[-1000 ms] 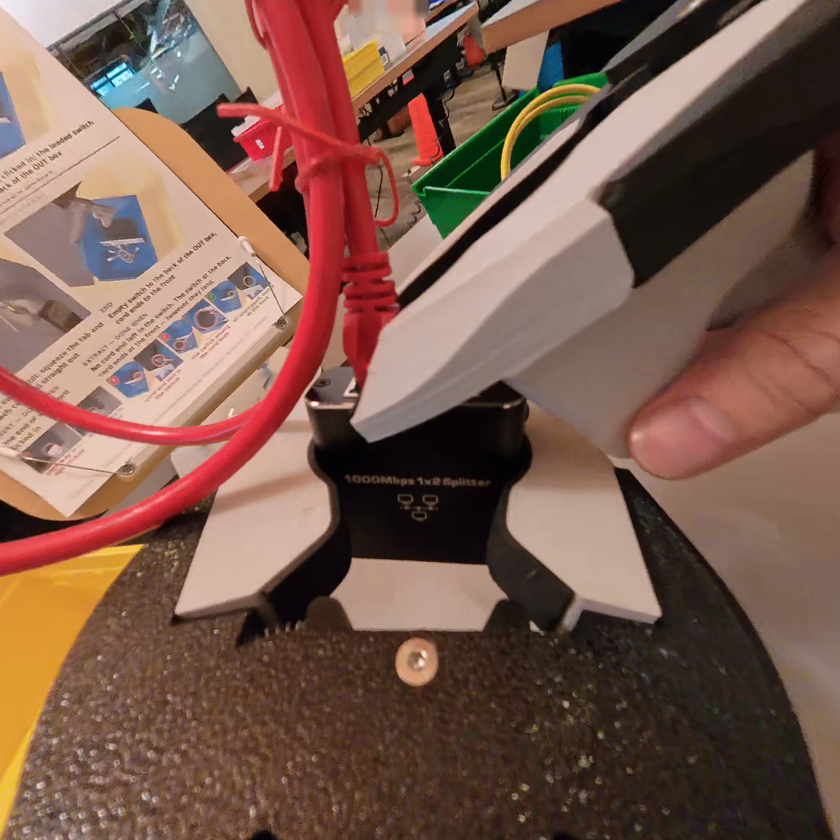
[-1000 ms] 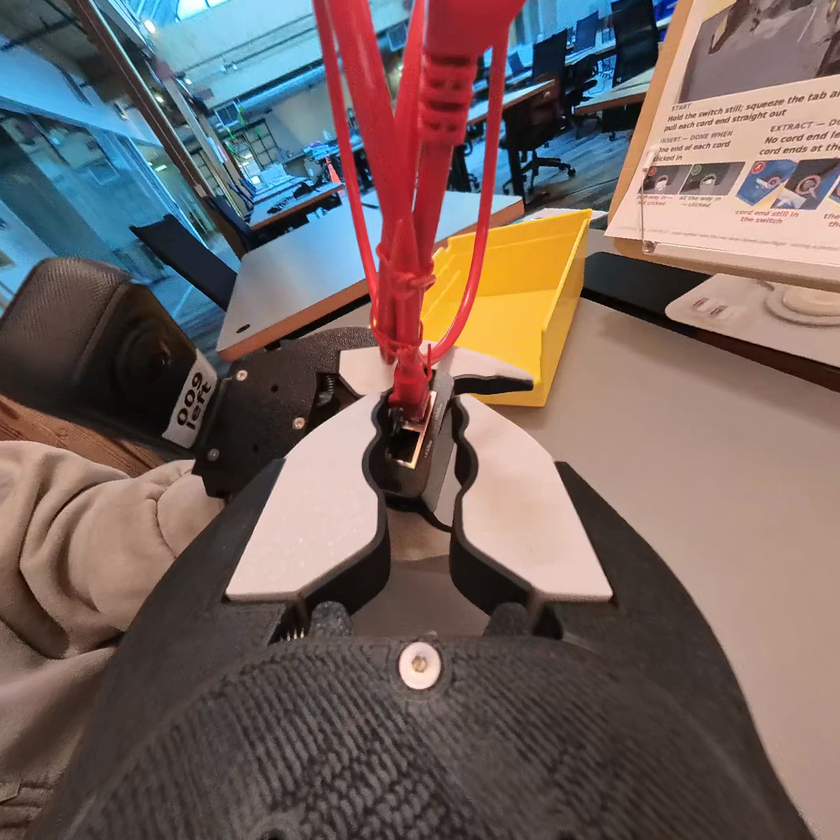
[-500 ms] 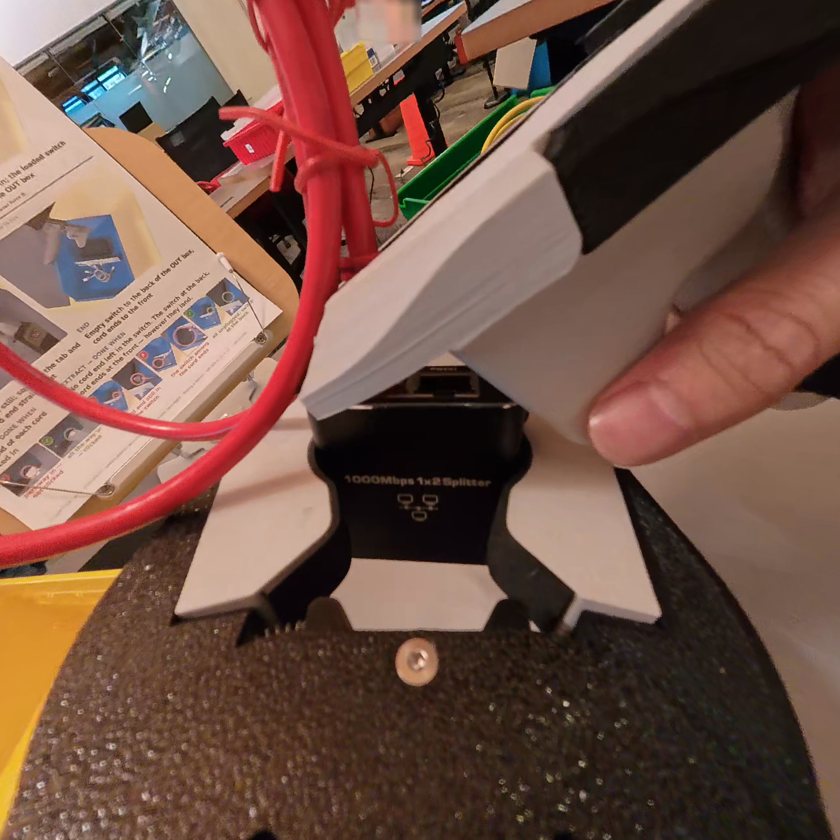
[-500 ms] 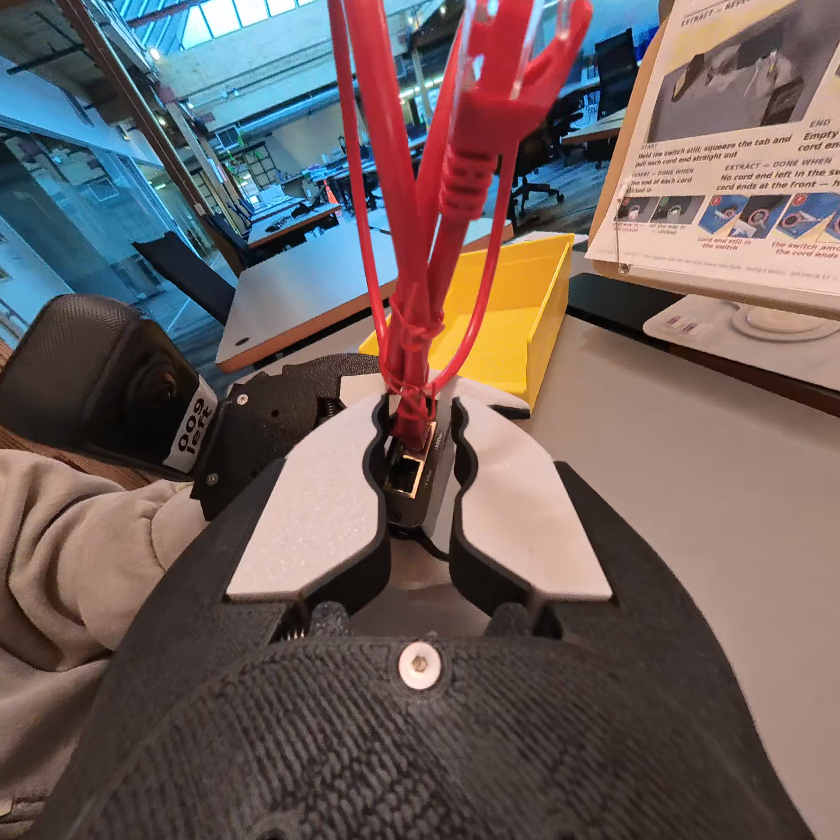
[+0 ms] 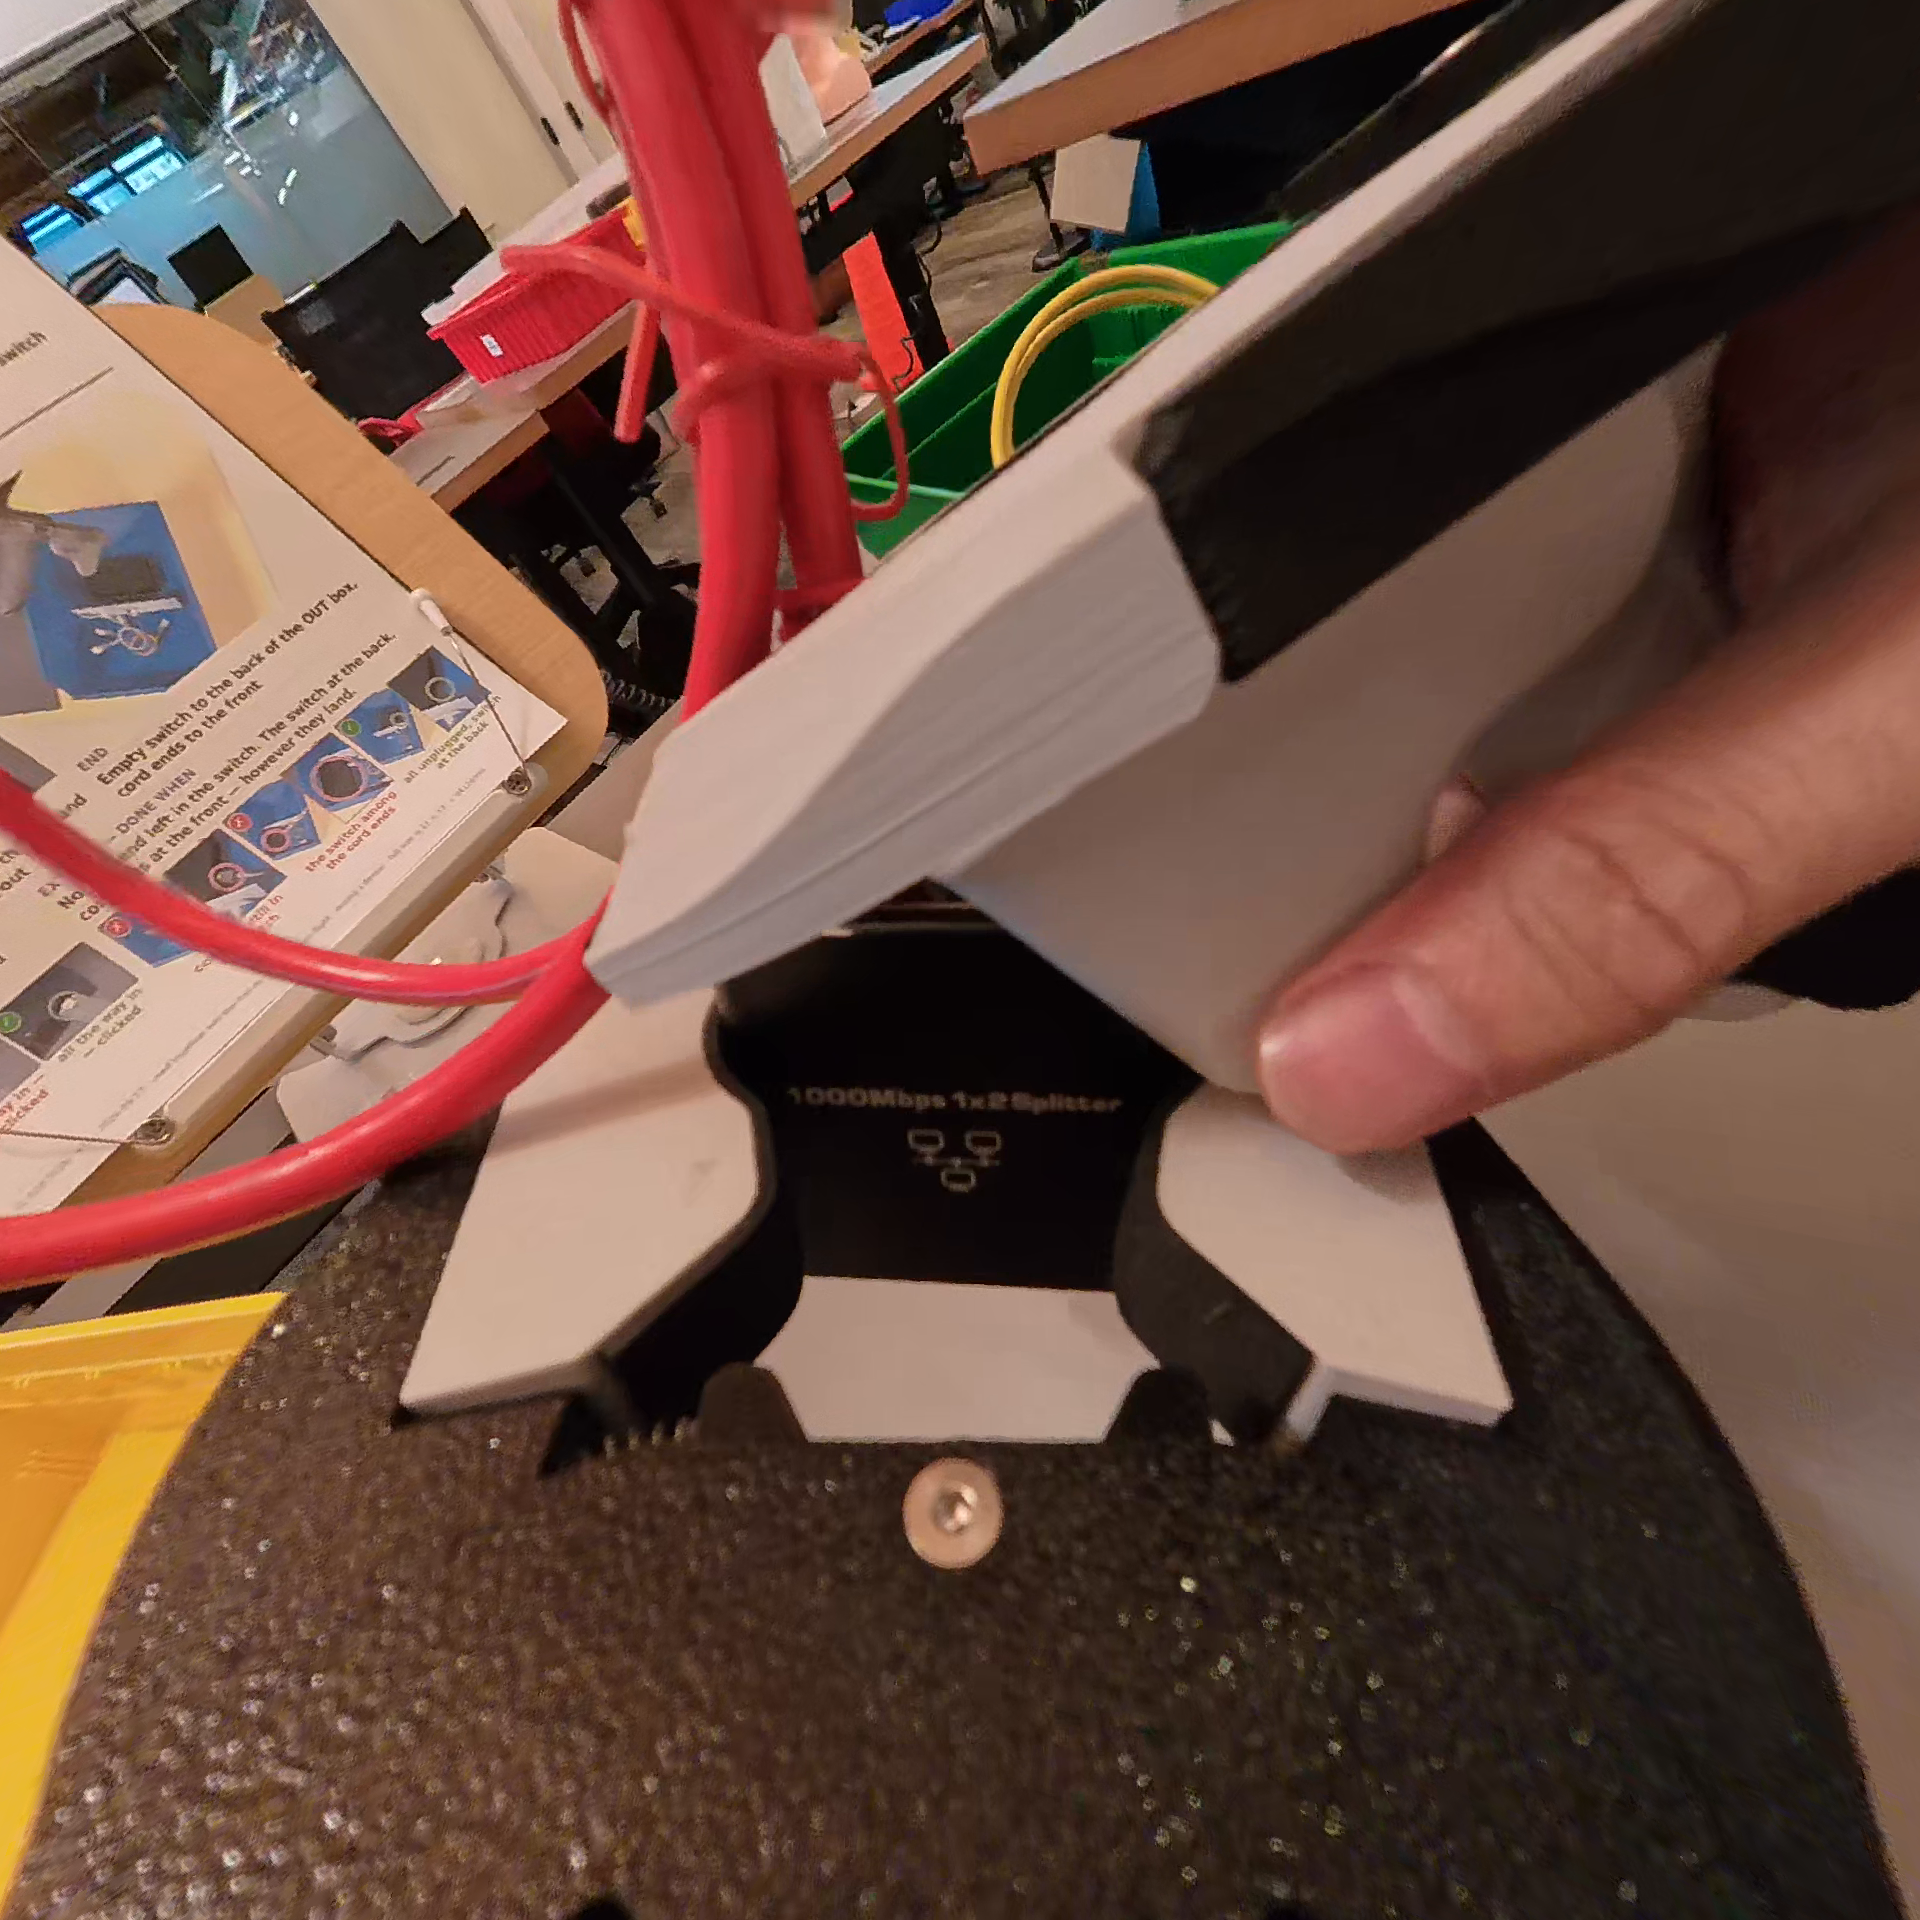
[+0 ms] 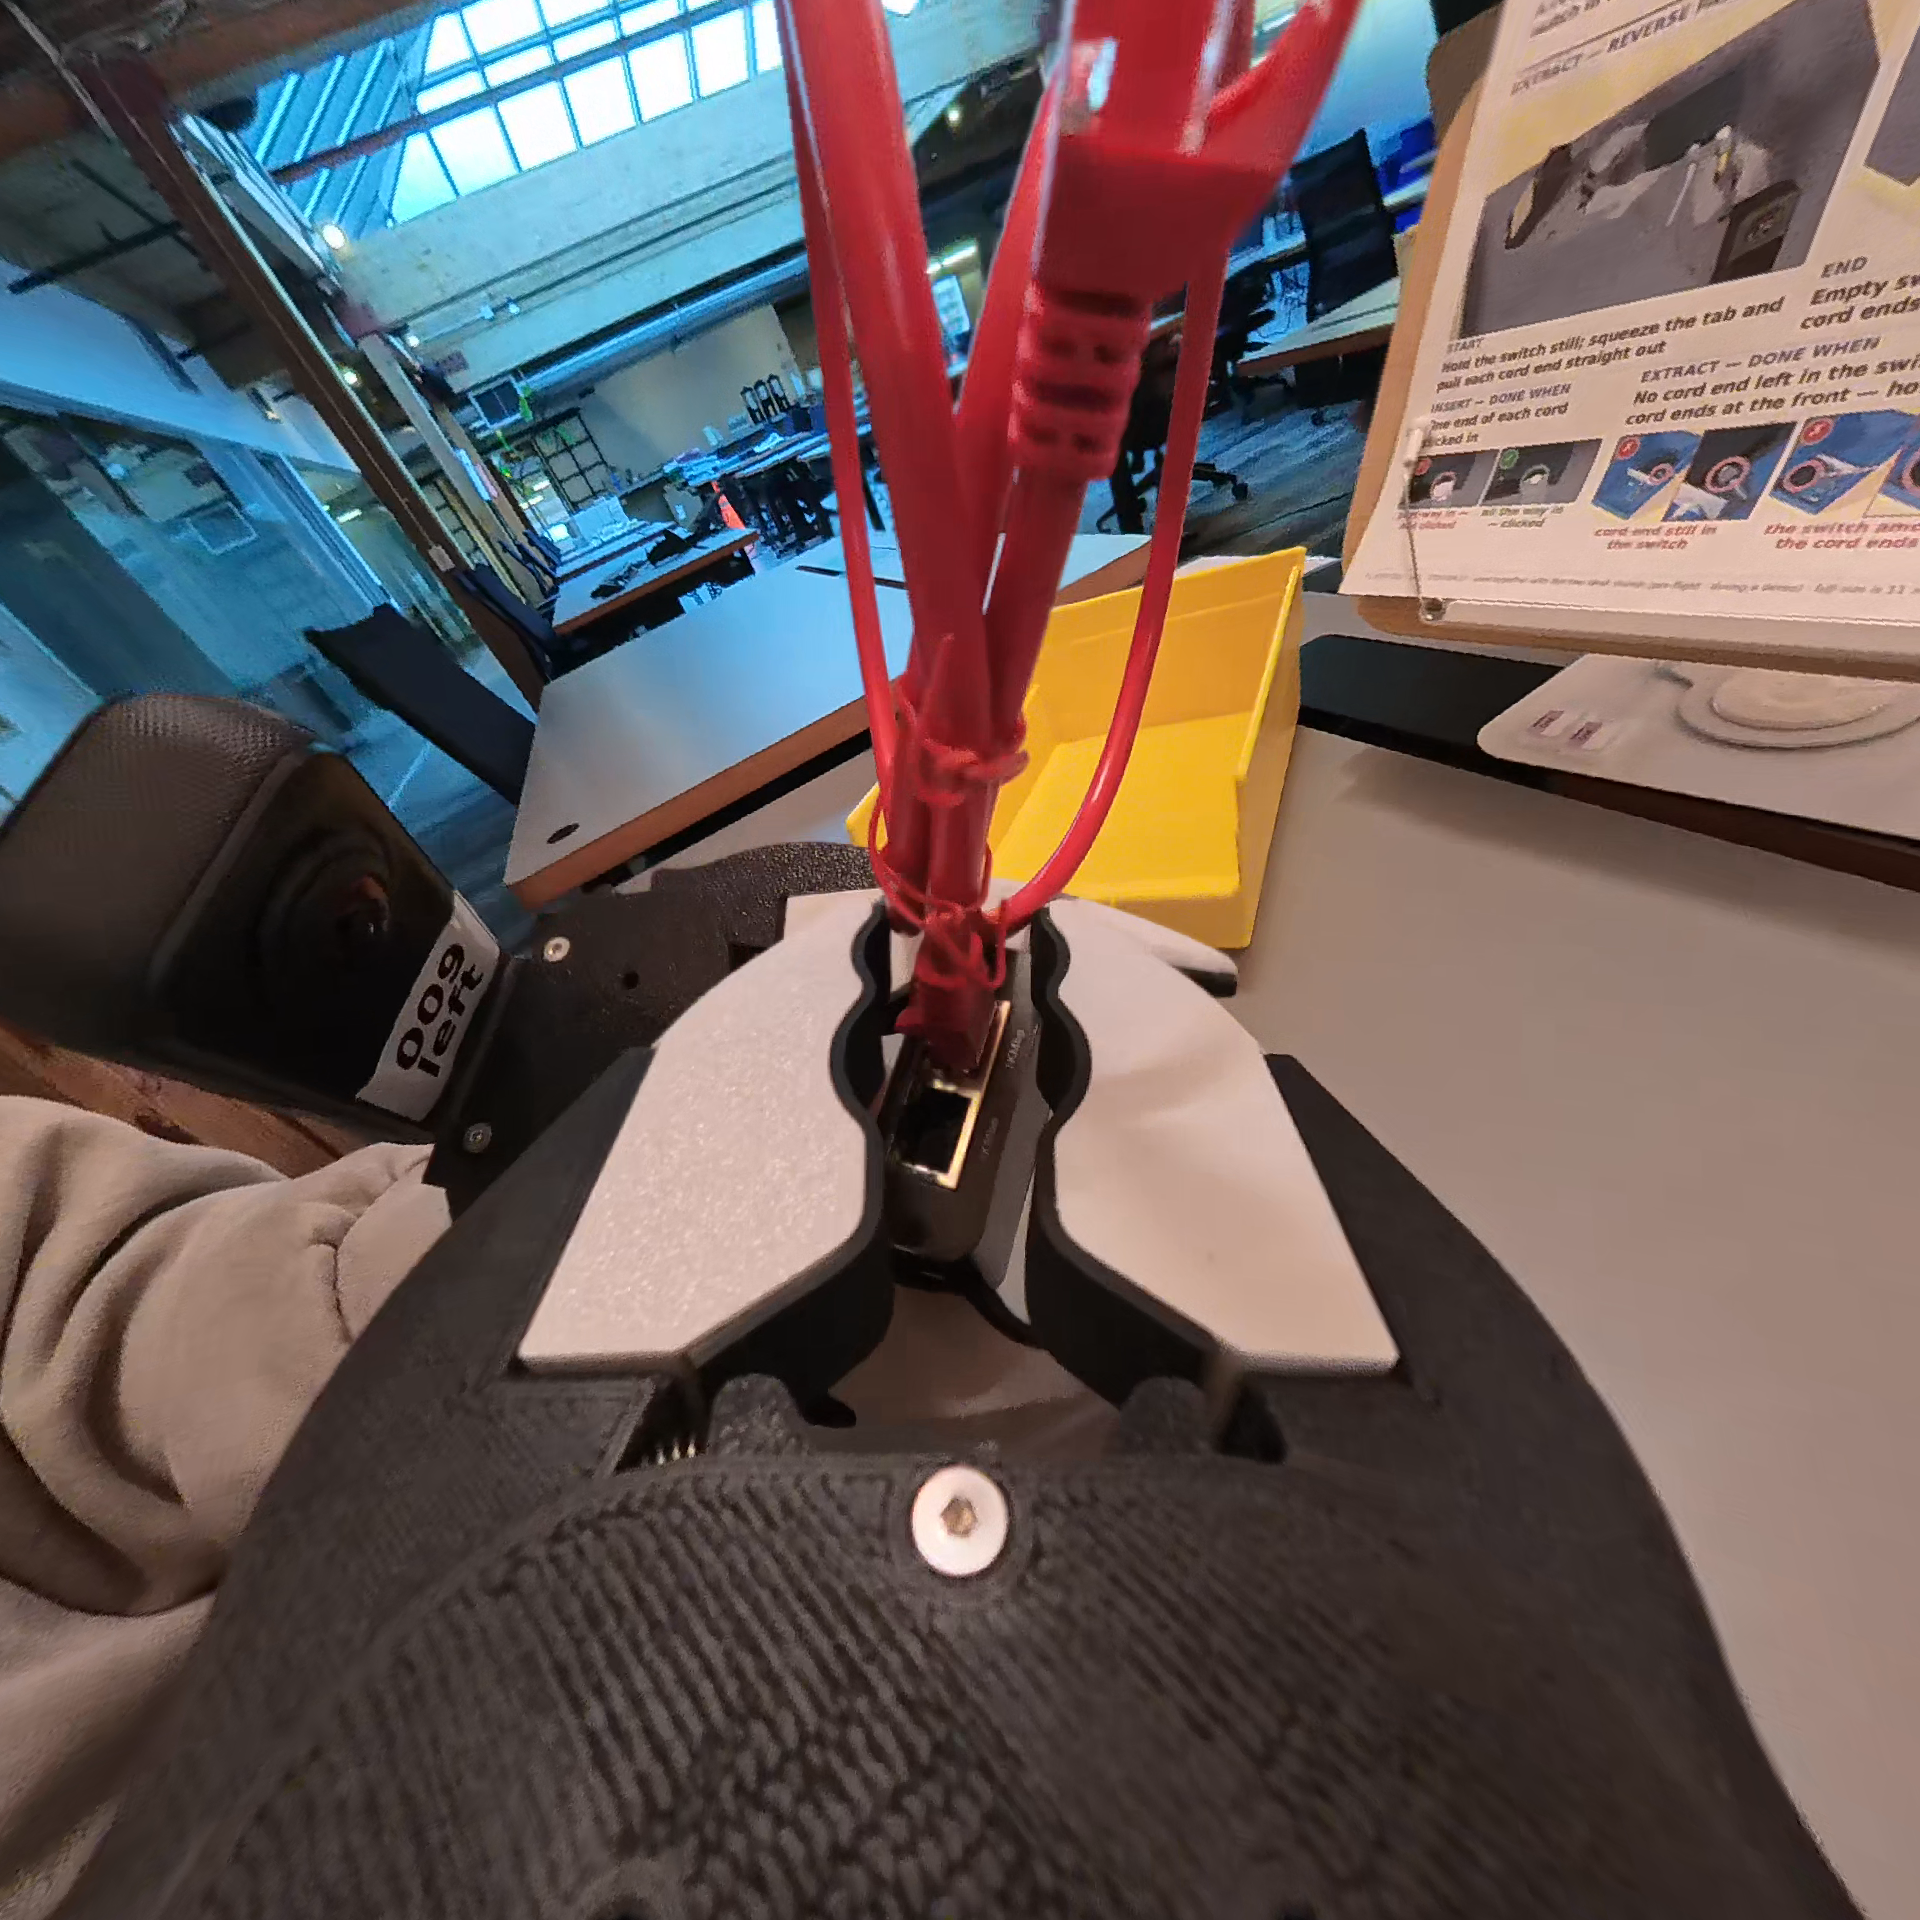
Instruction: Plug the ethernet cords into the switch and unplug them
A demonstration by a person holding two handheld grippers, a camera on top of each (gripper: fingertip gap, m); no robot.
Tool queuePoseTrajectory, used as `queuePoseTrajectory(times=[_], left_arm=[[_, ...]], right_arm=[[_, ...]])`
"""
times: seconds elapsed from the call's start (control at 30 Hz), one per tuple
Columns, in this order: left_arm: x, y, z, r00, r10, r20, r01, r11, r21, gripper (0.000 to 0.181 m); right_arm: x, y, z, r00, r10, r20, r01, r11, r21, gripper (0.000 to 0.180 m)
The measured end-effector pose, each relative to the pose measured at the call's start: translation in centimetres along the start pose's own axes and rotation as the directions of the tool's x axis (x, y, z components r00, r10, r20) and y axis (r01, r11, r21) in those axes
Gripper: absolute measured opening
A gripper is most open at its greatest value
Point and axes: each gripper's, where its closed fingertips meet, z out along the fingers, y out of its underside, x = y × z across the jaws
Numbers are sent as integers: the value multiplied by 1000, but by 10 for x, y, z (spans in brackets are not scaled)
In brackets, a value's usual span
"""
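My left gripper (image 5: 951,1039) is shut on the black switch (image 5: 956,1195) and holds it flat across its width. Tied red ethernet cords (image 5: 727,468) rise from the switch's far end. My right gripper (image 6: 956,935) straddles that end edge-on, its jaws a narrow gap apart. One red plug (image 6: 951,1003) sits in a port between its fingertips, and the port beside it (image 6: 935,1132) is empty. A loose red plug (image 6: 1081,384) hangs above. In the left wrist view the right gripper's grey finger (image 5: 935,748) and a thumb (image 5: 1507,987) hide the ports.
A yellow bin (image 6: 1143,790) stands on the grey table (image 6: 1558,1143) behind the switch. An instruction sheet on a wooden stand (image 5: 260,748) is at the left, and a green bin with a yellow cable (image 5: 997,416) is beyond. A grey sleeve (image 6: 156,1351) is at the lower left.
My right gripper has slid forward along the switch's end, so the ports sit deeper between its fingers. In the left wrist view its finger moved left and now covers the ports. The left gripper's hold is unchanged.
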Motion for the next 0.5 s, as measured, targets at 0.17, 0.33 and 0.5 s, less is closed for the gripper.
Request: queuePoseTrajectory(times=[0.17,0.33,0.5], left_arm=[[13,-12,-14,1000,-16,-15,16,999,35,75],[25,-15,-30,999,-35,-22,36,998,42,75],[37,-16,-46,998,-53,-30,54,998,43,75]], right_arm=[[-22,-3,-8,997,-78,-1,78,997,-2,16],[-40,3,-14,993,-111,-31,110,994,-23,16],[-58,9,-19,993,-118,-26,117,992,-38,18]])
